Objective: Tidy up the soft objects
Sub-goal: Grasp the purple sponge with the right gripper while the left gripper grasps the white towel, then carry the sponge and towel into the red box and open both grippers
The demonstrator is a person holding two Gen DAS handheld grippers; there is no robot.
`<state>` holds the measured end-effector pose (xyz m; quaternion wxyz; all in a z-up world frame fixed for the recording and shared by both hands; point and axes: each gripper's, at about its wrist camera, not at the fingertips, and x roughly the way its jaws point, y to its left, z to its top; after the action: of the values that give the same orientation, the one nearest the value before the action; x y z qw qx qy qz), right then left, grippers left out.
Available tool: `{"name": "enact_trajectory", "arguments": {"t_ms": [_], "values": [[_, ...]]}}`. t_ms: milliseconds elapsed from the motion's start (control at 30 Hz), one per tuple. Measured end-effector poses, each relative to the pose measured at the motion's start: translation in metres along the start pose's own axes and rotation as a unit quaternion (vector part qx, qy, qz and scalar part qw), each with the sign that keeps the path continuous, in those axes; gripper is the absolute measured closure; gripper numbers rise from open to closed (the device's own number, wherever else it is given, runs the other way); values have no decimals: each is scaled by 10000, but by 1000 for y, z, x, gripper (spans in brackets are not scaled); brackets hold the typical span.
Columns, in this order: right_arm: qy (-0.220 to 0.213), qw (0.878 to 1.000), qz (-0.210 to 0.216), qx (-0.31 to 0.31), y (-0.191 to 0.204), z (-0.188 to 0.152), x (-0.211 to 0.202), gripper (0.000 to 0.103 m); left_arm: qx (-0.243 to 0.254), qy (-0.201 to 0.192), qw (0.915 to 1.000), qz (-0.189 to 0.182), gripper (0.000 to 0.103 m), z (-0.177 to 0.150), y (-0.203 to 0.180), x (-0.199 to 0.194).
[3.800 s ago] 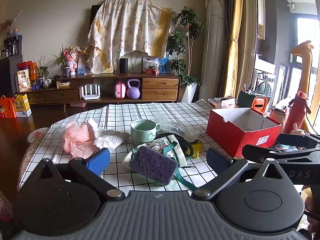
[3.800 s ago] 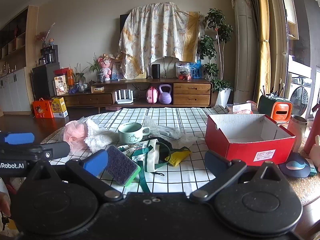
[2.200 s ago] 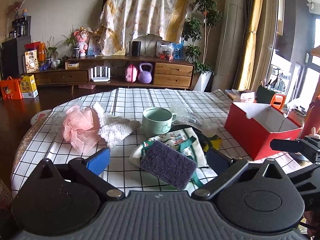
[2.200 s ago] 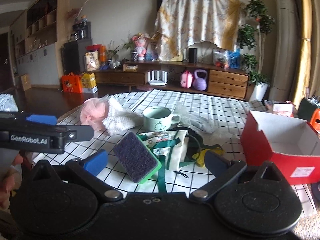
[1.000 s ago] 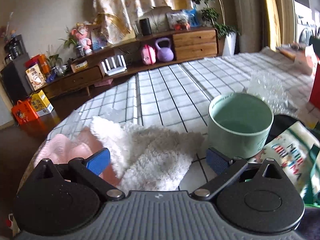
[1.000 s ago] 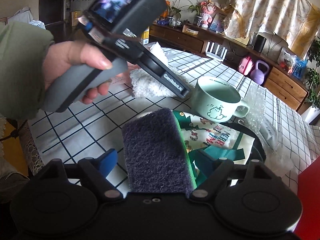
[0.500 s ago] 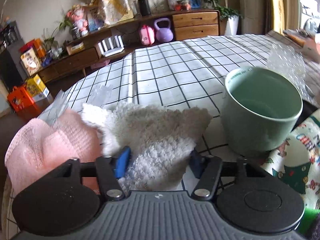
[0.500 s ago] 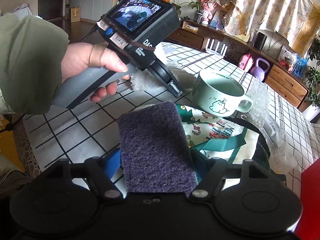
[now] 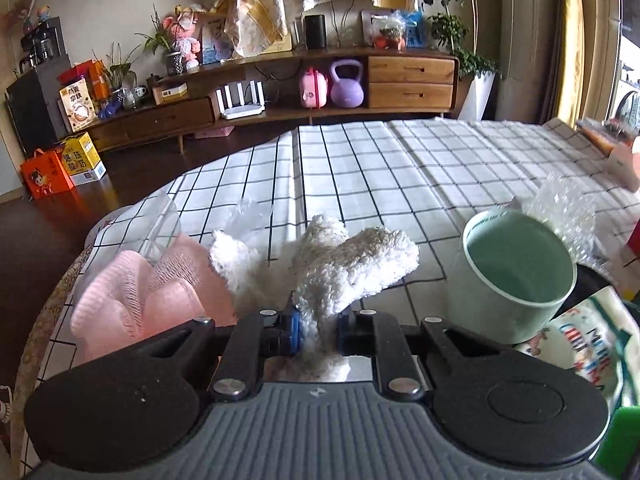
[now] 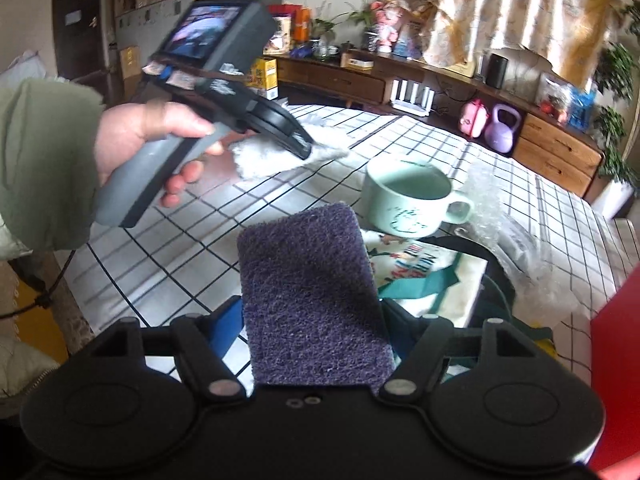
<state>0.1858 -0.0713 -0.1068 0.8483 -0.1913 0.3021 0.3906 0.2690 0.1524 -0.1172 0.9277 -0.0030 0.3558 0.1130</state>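
My left gripper is shut on a fluffy white cloth and holds it raised off the checked tablecloth. A pink mesh bath puff lies just left of it. My right gripper is shut on a purple scouring sponge with a green underside, held above the table. In the right wrist view the left gripper shows with the white cloth hanging from it.
A mint green mug stands right of the white cloth. A printed tote bag and bubble wrap lie beside it. A red box edge is at the far right. The table's left edge is near.
My left gripper has closed on the white cloth and lifted it off the table. My right gripper has closed on the purple sponge and raised it slightly.
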Motion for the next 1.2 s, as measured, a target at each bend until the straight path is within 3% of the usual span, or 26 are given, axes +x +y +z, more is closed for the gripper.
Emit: {"name": "enact_trajectory", "arguments": {"t_ms": [400, 667, 933, 1200], "values": [[-341, 9938, 23, 1061, -43, 7, -76, 30, -338, -215, 9982, -451, 87, 25, 18, -81], [-419, 9841, -226, 1710, -86, 7, -122, 30, -344, -322, 9950, -884, 87, 44, 3, -133], [-524, 9752, -694, 2036, -129, -1, -149, 30, -170, -412, 9874, -1517, 87, 63, -45, -160], [-553, 9608, -1238, 2419, -181, -26, -159, 30, 242, -435, 9767, -2089, 87, 79, -122, -164]]}}
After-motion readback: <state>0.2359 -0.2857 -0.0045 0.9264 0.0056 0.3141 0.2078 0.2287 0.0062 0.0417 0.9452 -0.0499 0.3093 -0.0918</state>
